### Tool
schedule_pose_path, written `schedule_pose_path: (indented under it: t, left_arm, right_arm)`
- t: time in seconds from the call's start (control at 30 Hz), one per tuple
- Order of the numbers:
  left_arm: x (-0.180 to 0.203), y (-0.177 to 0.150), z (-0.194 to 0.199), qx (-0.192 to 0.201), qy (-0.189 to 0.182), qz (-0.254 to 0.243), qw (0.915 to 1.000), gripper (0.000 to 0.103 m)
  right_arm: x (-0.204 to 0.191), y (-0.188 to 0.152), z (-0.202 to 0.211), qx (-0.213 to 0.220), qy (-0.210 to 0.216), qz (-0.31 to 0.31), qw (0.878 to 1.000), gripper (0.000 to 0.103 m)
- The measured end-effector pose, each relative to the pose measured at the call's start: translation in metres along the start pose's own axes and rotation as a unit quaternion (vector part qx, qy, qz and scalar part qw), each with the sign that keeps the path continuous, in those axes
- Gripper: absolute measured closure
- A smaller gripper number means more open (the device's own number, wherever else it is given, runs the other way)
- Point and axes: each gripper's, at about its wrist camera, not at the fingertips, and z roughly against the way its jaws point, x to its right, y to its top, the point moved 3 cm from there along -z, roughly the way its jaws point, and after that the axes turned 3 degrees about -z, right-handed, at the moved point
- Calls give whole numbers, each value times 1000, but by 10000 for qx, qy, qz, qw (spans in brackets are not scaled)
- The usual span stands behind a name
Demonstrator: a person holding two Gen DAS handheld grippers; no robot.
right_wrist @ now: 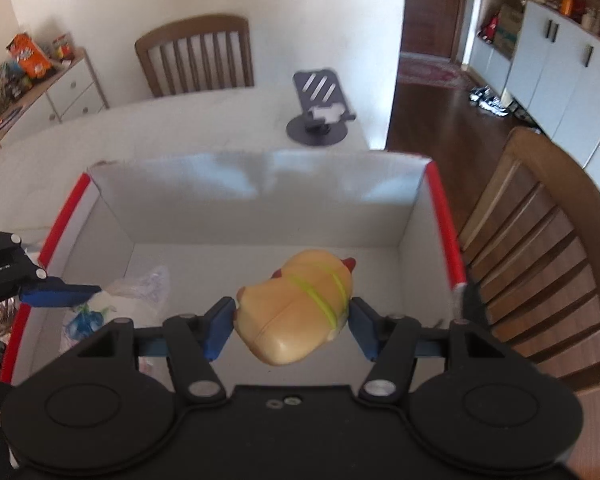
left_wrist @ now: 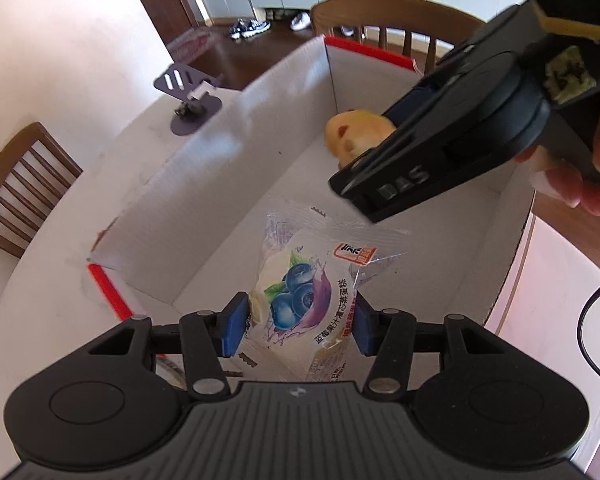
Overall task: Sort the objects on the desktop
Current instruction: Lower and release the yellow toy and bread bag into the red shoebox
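My left gripper (left_wrist: pixel 296 326) is shut on a clear snack packet (left_wrist: pixel 304 300) printed with blueberries, held over the inside of a white cardboard box (left_wrist: pixel 220 184) with red rim edges. My right gripper (right_wrist: pixel 290 330) is shut on a tan toy hot dog (right_wrist: pixel 296 306) with green stripes, also above the box floor (right_wrist: pixel 204 256). In the left wrist view the right gripper's body (left_wrist: pixel 460 128) crosses the upper right, with the toy hot dog (left_wrist: pixel 352 136) showing behind it. In the right wrist view the left gripper's blue finger (right_wrist: pixel 60 294) and the packet (right_wrist: pixel 140 284) show at the left.
A dark phone stand (right_wrist: pixel 320 116) sits on the white table (right_wrist: pixel 180 128) beyond the box. Wooden chairs (right_wrist: pixel 196 56) stand at the table's far side and at the right (right_wrist: pixel 540 260). A black cable (left_wrist: pixel 592 320) hangs at the right edge. A hand (left_wrist: pixel 580 176) holds the right gripper.
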Motion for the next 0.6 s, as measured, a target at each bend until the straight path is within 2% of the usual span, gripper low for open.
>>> schedule_pose_path:
  t: [0.23,0.4,0.6]
  left_arm:
    - [11,2,-22,-384,256,-249,9986,51]
    - [7,-1,-32,-612,161,-26,9980,50]
    - [-2,-6,-41,-811,177,280,9962,50]
  right_arm:
    - [-8,0,-21,-395,-58,122,9991,41]
    - [-8,-5,-31,-678,-68,55,9977,41]
    - [-4,1,-37,-813,-63,-103,9966,40]
